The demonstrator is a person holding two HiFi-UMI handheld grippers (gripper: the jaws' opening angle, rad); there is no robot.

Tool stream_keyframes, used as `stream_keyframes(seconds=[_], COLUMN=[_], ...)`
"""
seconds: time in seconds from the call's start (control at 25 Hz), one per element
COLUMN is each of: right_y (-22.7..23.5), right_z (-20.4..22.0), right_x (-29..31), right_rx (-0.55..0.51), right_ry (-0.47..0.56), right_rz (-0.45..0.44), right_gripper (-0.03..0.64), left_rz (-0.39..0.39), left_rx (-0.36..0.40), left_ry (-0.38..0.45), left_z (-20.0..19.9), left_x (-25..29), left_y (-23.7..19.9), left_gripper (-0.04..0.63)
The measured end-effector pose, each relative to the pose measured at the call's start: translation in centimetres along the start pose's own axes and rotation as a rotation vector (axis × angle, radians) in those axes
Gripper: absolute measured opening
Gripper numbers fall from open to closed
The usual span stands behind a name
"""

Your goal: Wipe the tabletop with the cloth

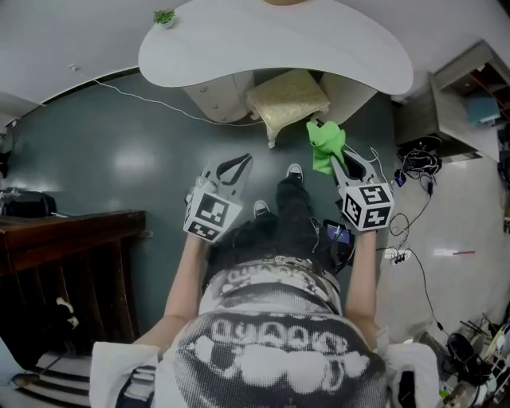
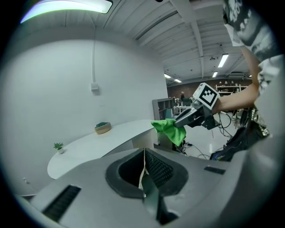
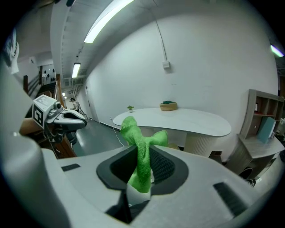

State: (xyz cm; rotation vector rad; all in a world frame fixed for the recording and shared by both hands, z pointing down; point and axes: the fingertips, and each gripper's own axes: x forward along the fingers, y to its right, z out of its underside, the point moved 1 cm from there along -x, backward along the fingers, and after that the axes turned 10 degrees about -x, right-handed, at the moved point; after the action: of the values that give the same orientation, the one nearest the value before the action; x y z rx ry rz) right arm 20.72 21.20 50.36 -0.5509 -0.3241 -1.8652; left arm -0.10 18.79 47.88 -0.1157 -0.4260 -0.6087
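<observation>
Jaws of the right gripper [image 1: 341,163] are clenched on the bunched green cloth [image 1: 325,142], held in the air short of the white surface [image 1: 239,60]. Left gripper [image 1: 236,167] is pressed closed, empty. Wiping well likely means flattening the cloth and using overlapping strokes. The near edge curves; only a small plant [image 1: 164,16] far left and a bowl [image 3: 168,106] at the far edge interrupt the room.

No legible text or numbers anywhere.

Grey left gripper [image 1: 244,159] and right gripper [image 1: 338,159], marker cubes [image 1: 212,213]; black-white printed shirt [image 1: 271,355]
</observation>
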Motion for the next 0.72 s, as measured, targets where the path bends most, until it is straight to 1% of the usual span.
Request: stream_keyframes(seconds=[0.12, 0.48, 0.72], right_y=[-0.7, -2.3, -2.6], right_z=[0.9, 2.7, 2.7], right_x=[-1.2, -2.3, -2.1], right_rx=[0.014, -0.028, -0.031], right_ry=[-0.003, -0.031, -0.032], right_rz=[0.007, -0.02, -0.022], right_gripper=[0.081, 0.08, 0.08], left_rz=[0.017, 0.053, 0.047], left_rx=[0.01, 0.021, 0.017], left_ry=[0.004, 0.01, 0.017], left_z=[0.0, 0.1, 0.1], left_x=[0.1, 1.0, 0.9], left_y=[0.7, 2.4, 2.2], left_gripper=[0.008, 0.008, 0.008])
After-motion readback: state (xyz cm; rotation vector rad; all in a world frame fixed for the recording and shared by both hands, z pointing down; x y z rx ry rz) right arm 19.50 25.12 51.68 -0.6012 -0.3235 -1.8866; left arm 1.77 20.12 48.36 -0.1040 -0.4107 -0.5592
